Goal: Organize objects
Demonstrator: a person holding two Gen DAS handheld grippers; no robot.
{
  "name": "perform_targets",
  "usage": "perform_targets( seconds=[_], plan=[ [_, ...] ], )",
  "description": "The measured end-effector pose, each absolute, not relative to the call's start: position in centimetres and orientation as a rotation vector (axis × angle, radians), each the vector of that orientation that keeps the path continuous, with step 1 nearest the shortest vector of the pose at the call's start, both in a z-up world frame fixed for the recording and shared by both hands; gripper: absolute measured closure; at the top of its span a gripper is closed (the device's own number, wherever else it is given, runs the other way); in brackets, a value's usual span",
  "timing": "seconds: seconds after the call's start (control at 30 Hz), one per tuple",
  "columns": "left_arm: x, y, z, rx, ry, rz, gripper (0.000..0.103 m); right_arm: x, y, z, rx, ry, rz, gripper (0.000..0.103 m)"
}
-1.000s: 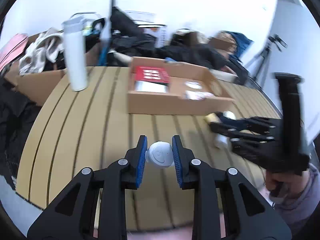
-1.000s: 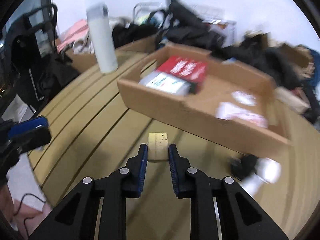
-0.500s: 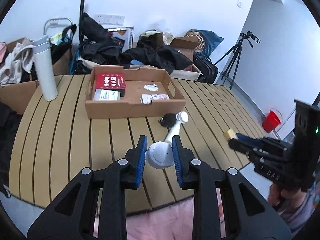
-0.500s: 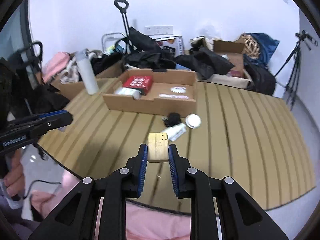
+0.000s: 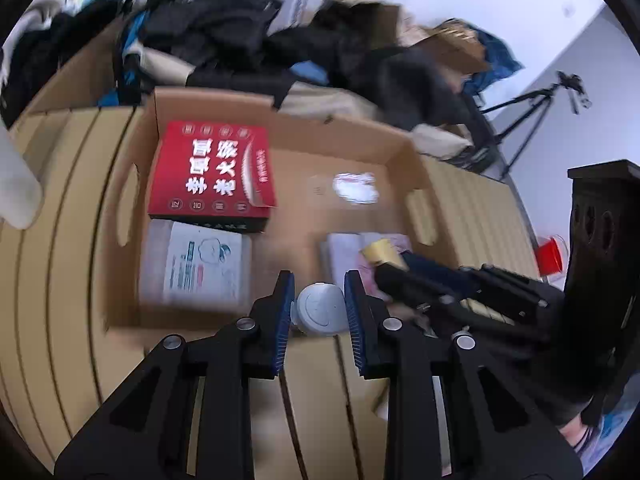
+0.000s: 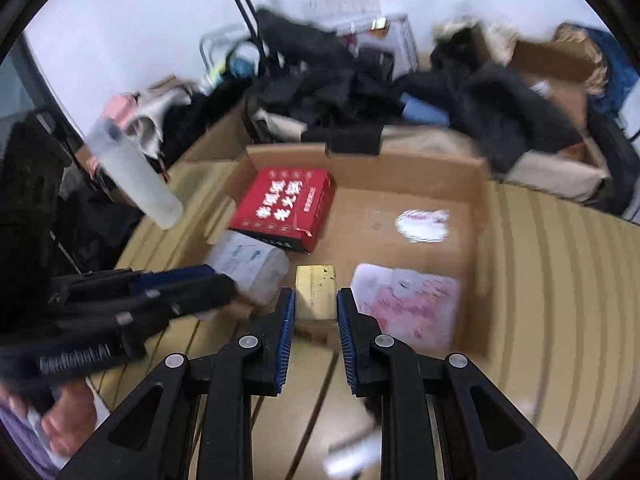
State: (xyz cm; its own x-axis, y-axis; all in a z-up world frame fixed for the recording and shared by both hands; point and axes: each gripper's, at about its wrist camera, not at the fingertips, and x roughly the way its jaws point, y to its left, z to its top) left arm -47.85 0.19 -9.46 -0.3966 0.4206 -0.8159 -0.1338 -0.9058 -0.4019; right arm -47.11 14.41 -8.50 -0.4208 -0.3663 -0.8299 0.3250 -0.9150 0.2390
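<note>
My left gripper (image 5: 319, 314) is shut on a small round white object (image 5: 320, 314), held just over the front wall of an open cardboard box (image 5: 280, 136). My right gripper (image 6: 316, 304) is shut on a tan rectangular block (image 6: 316, 294), also above the box's front edge (image 6: 476, 280). Each gripper shows in the other's view: the right one (image 5: 390, 258) with its block at the right, the left one (image 6: 192, 280) at the left. Inside the box lie a red carton (image 5: 212, 170), a white packet (image 5: 196, 268), a pink-white pouch (image 6: 408, 300) and a white sticker (image 6: 422, 224).
The box sits on a slatted wooden table (image 5: 56, 240). A white bottle (image 6: 132, 176) stands left of the box. Dark clothes and bags (image 6: 328, 88) pile up behind it. A tripod (image 5: 532, 112) and red cup (image 5: 552, 252) stand off the table's right side. A hand (image 6: 68, 416) holds the left gripper.
Both grippers swung back from beyond the table's near edge to the cardboard box, which now fills both views. Each still carries its object. The loose items on the table have dropped out of sight.
</note>
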Motion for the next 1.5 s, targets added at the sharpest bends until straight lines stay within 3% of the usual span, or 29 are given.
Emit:
perform_targets(
  seconds=[0.17, 0.23, 0.33, 0.4, 0.47, 0.53, 0.63, 0.73, 0.9, 1.1, 1.2, 1.33, 1.5],
  plan=[
    [-49.1, -0.5, -12.1, -1.532, -0.393, 2.375, 0.078, -50.3, 13.8, -13.3, 1.51, -0.155, -2.263, 0.078],
    [-49.3, -0.8, -11.9, -1.529, -0.4, 2.377, 0.069, -50.4, 14.1, -13.7, 1.509, -0.196, -2.243, 0.074],
    [-48.8, -1.3, -11.0, -1.504, -0.389, 2.407, 0.056, -50.2, 14.9, -13.3, 1.497, -0.233, -2.255, 0.06],
    [-48.4, -1.3, -10.0, -1.491, -0.366, 2.422, 0.054, -49.7, 15.6, -12.1, 1.474, -0.251, -2.275, 0.048],
    [-47.5, -1.2, -8.1, -1.474, -0.297, 2.442, 0.045, -48.8, 16.2, -10.0, 1.441, -0.241, -2.304, 0.046],
    [-46.4, -1.1, -5.6, -1.446, -0.198, 2.492, 0.026, -48.0, 16.6, -7.6, 1.41, -0.196, -2.348, 0.046],
    [-44.9, -1.5, -0.4, -1.404, -0.049, 2.623, 0.024, -46.3, 17.4, -2.9, 1.353, -0.102, -2.417, 0.035],
    [-42.9, -2.6, 4.3, -1.366, -0.059, 2.702, 0.016, -44.1, 18.4, 2.1, 1.299, -0.021, -2.481, 0.022],
    [-37.3, -2.4, 9.1, -1.198, 0.042, 2.769, 0.011, -39.3, 20.0, 7.6, 1.223, 0.057, -2.568, 0.021],
    [-28.8, -1.4, 11.1, -1.059, 0.131, 2.776, 0.01, -32.0, 21.5, 9.4, 1.164, 0.069, -2.601, 0.021],
    [-23.1, -1.3, 11.3, -0.91, 0.155, 2.793, 0.0, -26.9, 22.2, 9.8, 1.092, 0.076, -2.596, 0.021],
    [-17.1, -1.4, 10.9, -0.858, 0.184, 2.828, 0.0, -19.9, 22.9, 9.6, 1.042, 0.151, -2.573, 0.021],
    [-10.0, -2.8, 8.4, -0.806, 0.057, 2.816, 0.0, -12.7, 23.2, 7.3, 1.014, 0.137, -2.546, 0.021]
  ],
)
